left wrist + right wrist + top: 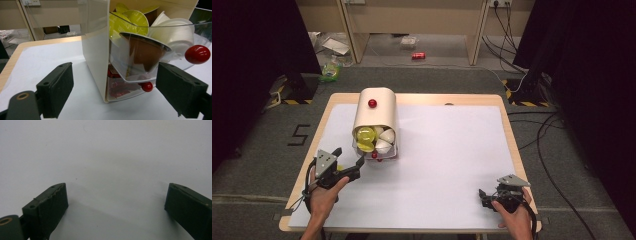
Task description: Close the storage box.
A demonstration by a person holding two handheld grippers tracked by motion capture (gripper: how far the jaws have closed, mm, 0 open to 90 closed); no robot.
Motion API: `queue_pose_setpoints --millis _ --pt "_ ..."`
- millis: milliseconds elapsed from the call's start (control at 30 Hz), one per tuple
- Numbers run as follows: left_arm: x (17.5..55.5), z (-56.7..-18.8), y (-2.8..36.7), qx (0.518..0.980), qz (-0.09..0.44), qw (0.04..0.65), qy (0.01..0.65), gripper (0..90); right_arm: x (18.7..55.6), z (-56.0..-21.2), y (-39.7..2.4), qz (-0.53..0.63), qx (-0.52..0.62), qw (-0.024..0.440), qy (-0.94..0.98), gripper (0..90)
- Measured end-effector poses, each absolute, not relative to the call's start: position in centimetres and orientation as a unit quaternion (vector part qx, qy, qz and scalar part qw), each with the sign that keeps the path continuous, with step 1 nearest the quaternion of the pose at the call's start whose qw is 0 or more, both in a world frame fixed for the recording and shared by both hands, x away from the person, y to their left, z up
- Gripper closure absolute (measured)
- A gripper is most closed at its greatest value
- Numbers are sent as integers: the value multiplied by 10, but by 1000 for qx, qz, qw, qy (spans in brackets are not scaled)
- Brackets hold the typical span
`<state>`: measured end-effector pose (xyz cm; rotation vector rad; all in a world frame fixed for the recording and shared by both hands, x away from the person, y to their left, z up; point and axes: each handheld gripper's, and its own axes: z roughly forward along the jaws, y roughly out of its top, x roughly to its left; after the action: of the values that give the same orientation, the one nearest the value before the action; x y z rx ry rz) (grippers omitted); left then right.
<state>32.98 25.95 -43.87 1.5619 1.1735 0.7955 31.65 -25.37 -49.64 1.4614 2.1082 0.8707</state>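
Observation:
A cream box (375,116) with a rounded top and a red knob (372,103) stands on the white mat (447,150), left of centre. Its open front holds clear drawers. The upper drawer (150,60) carries yellow, brown and white capsules (136,18) and has a red knob (197,54). The lower drawer has a smaller red knob (147,86) and holds red packets (117,87). My left gripper (349,157) (113,67) is open just in front of the box's lower left corner, touching nothing. My right gripper (483,196) (117,187) is open over bare mat at the front right.
The mat covers a wooden table (507,107) whose edge shows all round. A small yellow thing (340,167) lies by the left gripper. On the floor behind are a red can (418,56), a green bag (330,70) and cables (542,130) at the right.

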Motion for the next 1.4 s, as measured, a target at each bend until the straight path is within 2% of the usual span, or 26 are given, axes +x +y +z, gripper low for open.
queue_pose_setpoints --millis 1400 --pt "349 -438 258 641 342 487 485 149 317 -497 -254 314 527 215 760 52"
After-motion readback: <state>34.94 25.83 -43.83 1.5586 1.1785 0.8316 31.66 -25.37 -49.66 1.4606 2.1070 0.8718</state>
